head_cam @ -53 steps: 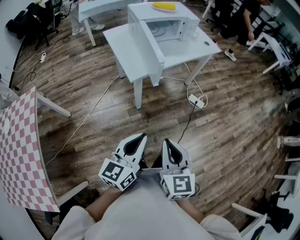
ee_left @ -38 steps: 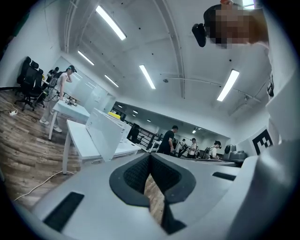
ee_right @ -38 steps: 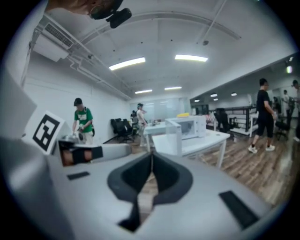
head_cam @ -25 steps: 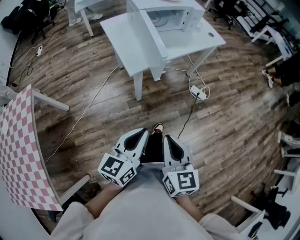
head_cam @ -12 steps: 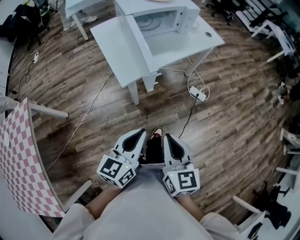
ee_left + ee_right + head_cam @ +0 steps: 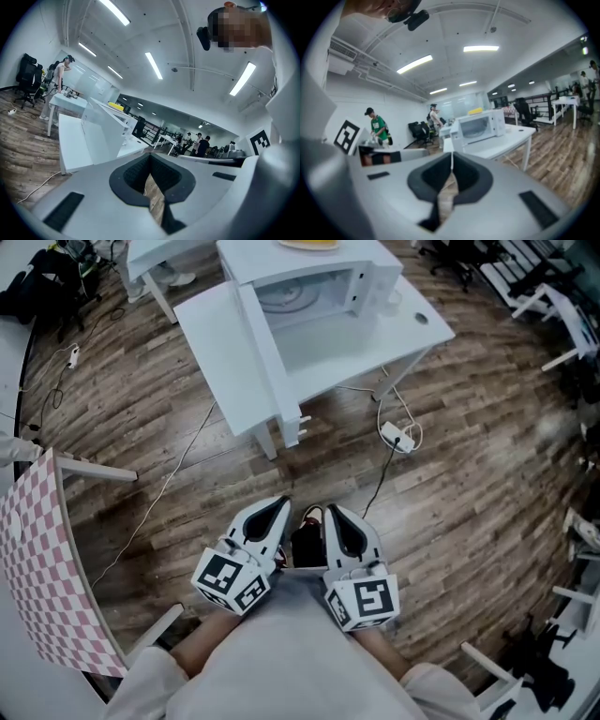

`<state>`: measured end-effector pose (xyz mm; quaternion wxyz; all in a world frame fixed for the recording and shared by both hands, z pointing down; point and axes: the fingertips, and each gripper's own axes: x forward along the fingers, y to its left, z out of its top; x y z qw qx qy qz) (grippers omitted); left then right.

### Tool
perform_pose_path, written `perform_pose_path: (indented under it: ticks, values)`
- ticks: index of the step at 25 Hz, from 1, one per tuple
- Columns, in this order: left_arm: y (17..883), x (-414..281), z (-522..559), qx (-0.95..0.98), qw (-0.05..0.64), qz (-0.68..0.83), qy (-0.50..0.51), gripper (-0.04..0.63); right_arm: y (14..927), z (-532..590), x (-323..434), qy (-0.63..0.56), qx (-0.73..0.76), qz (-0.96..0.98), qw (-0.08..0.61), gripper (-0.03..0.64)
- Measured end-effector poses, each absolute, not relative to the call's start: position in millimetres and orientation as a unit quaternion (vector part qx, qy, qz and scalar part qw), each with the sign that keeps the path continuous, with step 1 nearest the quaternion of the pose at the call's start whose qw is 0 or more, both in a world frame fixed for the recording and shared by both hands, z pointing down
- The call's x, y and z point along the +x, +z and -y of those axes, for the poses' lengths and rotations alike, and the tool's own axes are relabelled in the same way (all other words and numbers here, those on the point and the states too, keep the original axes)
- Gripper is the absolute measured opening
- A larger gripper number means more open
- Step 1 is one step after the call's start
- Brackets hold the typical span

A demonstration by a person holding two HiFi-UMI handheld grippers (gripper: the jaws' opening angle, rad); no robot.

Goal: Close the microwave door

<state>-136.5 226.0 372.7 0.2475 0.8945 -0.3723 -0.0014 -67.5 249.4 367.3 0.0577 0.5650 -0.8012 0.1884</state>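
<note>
Microwave door [image 6: 272, 362] is standing swung wide open, reaching past the front edge of the white table [image 6: 389, 334] where the microwave [image 6: 323, 277] is sitting. Left gripper [image 6: 270, 519] and right gripper [image 6: 339, 521] are hanging side by side close to the person's body over the wood floor [image 6: 469, 474], well apart from the door and pointing toward it. Both are showing jaws pressed together at the tips, gripping nothing.

The wood-plank floor [image 6: 469, 456] carried a white table [image 6: 211, 352] and a pink-checked surface [image 6: 37, 559], possibly a tablecloth. Strip lights [image 6: 153, 65] ran across the white ceiling [image 6: 187, 42].
</note>
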Motion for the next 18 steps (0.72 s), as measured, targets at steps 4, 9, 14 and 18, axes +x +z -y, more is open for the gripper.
perform_pose_path:
  ticks: [4,9,14,18]
  values:
    - [370,-126,-209,0.894,0.241,0.379,0.001,0.018,365,-228,-57,0.187,0.555,0.809,0.054,0.025]
    - [366,-115,-190,0.892,0.226,0.392,0.002,0.018,364,-208,-47,0.186,0.537,0.821,0.049,0.025]
    - [364,-112,-174,0.885,0.212,0.415,-0.001,0.018,361,-195,-33,0.179,0.527,0.830,0.040,0.025]
    - [366,-115,-167,0.878,0.205,0.432,-0.004,0.018,361,-192,-23,0.179,0.522,0.833,0.033,0.025]
